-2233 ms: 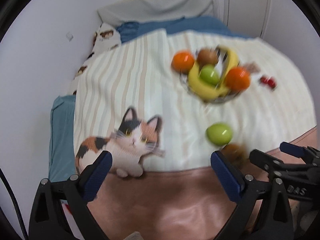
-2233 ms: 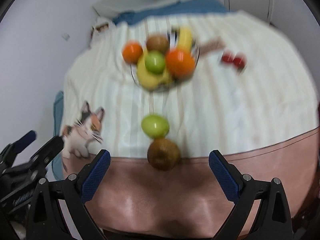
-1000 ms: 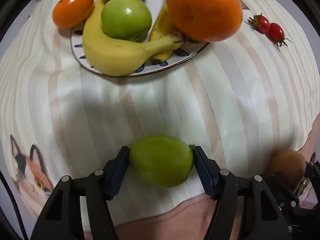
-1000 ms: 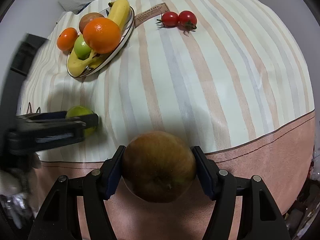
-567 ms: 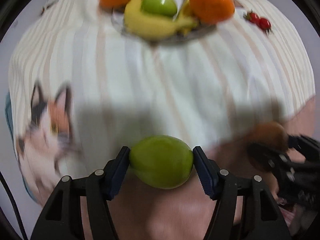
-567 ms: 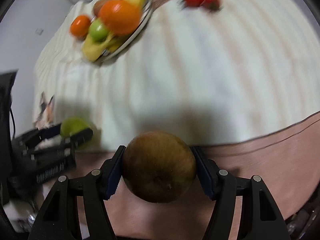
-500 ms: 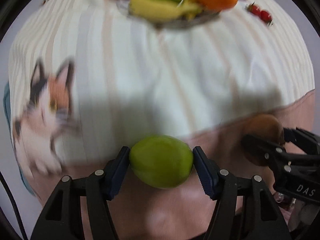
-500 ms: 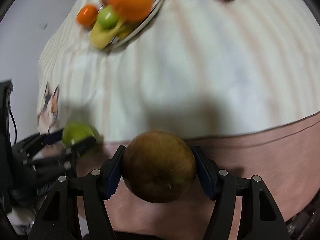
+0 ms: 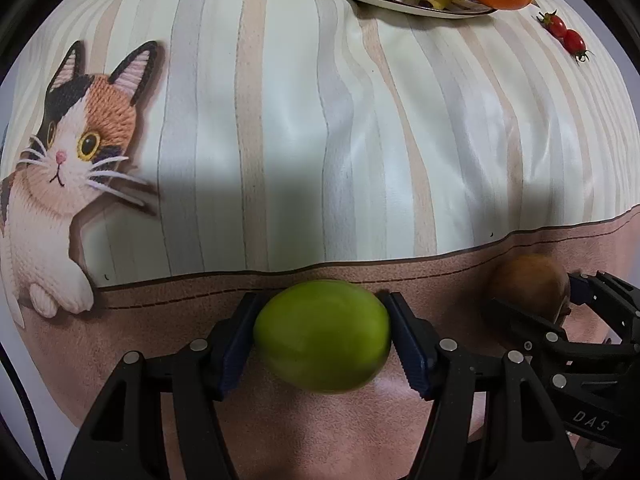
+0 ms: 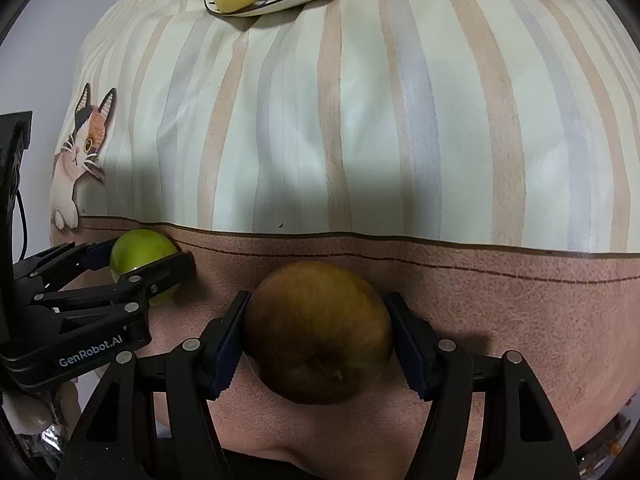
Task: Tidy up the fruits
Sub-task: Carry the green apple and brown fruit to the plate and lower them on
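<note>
While the left tool (image 9: 322, 338) clamps the green fruit (image 9: 322, 336) and the right tool (image 10: 318, 332) the brown fruit (image 10: 318, 330) over the bench's near edge, either smooth, round fruit could slip and roll off.

tablecloth (image 9: 304, 128): glossy, smooth | green fruit (image 9: 322, 340): waxy | brown fruit (image 10: 318, 332): matt

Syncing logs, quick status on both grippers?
Left gripper shut on round green fruit. Right gripper shut on brown fruit. Nothing in the way.

You're in a home. Ahead of your grippers: striped tablecloth (image 9: 304, 128) with cartoon cat (image 9: 68, 152). Fruit plate (image 10: 280, 2) beyond.
</note>
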The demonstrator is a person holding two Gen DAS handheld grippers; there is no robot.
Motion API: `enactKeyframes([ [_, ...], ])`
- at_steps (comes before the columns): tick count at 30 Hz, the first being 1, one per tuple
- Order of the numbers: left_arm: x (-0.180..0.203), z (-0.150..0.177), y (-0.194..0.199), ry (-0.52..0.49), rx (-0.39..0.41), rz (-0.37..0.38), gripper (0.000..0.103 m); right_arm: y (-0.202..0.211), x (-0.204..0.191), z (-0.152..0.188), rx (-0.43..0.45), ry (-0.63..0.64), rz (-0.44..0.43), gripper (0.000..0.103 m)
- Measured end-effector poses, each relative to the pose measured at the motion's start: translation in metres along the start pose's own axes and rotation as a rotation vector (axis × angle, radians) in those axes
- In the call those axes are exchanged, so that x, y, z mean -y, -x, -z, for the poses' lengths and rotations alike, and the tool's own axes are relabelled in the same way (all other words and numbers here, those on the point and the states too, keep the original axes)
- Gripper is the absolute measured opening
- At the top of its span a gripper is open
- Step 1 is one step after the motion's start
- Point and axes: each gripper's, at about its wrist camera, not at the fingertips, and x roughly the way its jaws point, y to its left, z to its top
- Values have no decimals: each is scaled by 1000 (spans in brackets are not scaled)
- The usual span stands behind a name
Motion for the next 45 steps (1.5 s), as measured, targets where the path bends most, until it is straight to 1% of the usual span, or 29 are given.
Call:
enactKeyframes([
  [5, 1, 4, -1, -2, 9, -11, 61, -8, -5, -10, -8, -1, 11, 69],
  [8, 12, 6, 14, -6, 25, -13, 61, -6, -9, -12, 3, 0, 16, 69],
  [9, 14, 1, 21, -8, 32, -10, 61, -3, -9, -11, 10, 2, 15, 69],
  [12, 19, -2, 46, -13, 82, 1, 61, 8, -11, -9, 32, 7, 12, 68],
  [15, 19, -13, 74, -1, 141, 26, 61, 26, -8, -11, 59, 0, -9, 68],
  [20, 21, -40, 122, 15, 251, 62, 61, 67, 3, -31, 124, -24, -56, 68],
  [25, 17, -89, 155, -1, 350, 49, 61, 123, 17, -78, 231, -38, -92, 69],
  [28, 21, -114, 158, -4, 388, 38, 61, 153, 29, -112, 288, -43, -106, 69],
  [30, 20, -129, 155, 4, 398, 34, 61, 165, 30, -138, 321, -37, -109, 69],
  [34, 13, -155, 141, 43, 376, 36, 61, 175, 31, -182, 350, -30, -107, 69],
  [37, 7, -170, 127, 70, 353, 40, 61, 172, 34, -215, 350, -35, -101, 69],
  [40, 2, -180, 112, 87, 333, 40, 61, 162, 40, -247, 336, -43, -99, 69],
  [45, -1, -189, 94, 103, 303, 52, 61, 139, 28, -293, 303, -3, -75, 69],
])
